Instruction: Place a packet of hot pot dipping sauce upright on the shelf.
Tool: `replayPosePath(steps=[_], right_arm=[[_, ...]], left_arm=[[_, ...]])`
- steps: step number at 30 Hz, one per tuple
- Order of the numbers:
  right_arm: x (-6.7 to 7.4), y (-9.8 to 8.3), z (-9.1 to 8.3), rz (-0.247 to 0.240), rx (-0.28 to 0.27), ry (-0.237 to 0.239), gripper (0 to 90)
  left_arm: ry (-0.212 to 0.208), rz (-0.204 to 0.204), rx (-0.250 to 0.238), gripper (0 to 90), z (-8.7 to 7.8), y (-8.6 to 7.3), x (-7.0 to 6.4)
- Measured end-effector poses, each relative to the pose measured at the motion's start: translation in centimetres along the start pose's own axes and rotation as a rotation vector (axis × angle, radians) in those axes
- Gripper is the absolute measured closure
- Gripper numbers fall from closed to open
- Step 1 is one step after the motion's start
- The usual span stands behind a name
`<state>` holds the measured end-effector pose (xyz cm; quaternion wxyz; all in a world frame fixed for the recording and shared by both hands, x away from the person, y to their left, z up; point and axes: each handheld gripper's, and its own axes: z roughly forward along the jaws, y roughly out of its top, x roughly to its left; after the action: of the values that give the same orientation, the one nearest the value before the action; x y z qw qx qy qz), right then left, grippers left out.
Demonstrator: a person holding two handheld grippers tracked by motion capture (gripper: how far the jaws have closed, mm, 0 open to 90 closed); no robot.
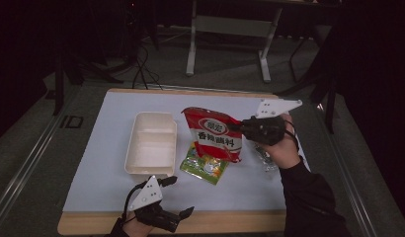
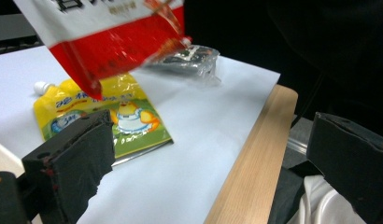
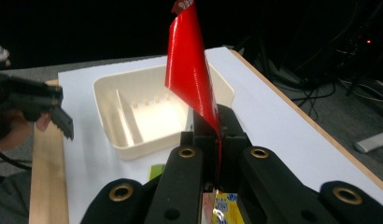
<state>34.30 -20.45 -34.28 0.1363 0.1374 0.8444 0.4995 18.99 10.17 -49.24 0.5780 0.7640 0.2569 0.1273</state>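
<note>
On the white sheet [image 1: 116, 168] covering the wooden table [image 1: 230, 222], a cream two-compartment tray [image 1: 151, 143] sits left of centre, long side running near to far. Right of it, the right gripper [image 1: 238, 127] pinches the edge of a red seasoning bag [image 1: 214, 133] — in the right gripper view its jaws are pressed together on the red film [image 3: 192, 74], which rises upright above them, with the tray beyond. The bag hangs clear of the sheet; in the left gripper view its lower corner [image 2: 94, 70] dangles above a yellow-green spouted pouch [image 2: 110, 116] lying flat. That pouch [image 1: 205, 167] lies just right of the tray's near end, partly under the red bag. A crumpled clear packet [image 1: 264, 159] rests on the sheet near the right hand [image 1: 282, 148], to the right of the pouch. At the near edge of the table, the left gripper [image 1: 175, 196] hovers with its jaws spread wide, holding nothing — its black pads [image 2: 82, 158] frame the sheet and the table's wooden edge.
</note>
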Motion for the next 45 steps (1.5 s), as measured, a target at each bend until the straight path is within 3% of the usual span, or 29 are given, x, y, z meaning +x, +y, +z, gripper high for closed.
replayPosePath(steps=[11, 17, 25, 33, 45], right_arm=[[-1.0, 1.9, 2.4, -0.011, -0.012, 0.013, 89.3], [-1.2, 2.9, 4.3, -0.022, -0.018, 0.026, 89.3], [-1.6, 4.1, 6.2, -0.02, -0.038, 0.045, 89.2], [-2.5, 5.3, 9.4, -0.006, -0.038, 0.071, 89.2], [-3.0, 7.0, 13.1, -0.012, -0.05, 0.071, 89.3]], left_arm=[[0.029, 0.012, -0.005, 2.3, -0.2, -1.2, -0.2], [0.029, -0.007, 0.008, 2.3, 0.0, -1.8, -0.1], [0.06, -0.025, 0.001, 2.3, -0.4, -2.2, -0.1], [0.088, -0.034, -0.007, 2.3, -1.1, -2.6, 0.0], [0.099, -0.044, -0.01, 2.3, -1.6, -2.9, -0.2]])
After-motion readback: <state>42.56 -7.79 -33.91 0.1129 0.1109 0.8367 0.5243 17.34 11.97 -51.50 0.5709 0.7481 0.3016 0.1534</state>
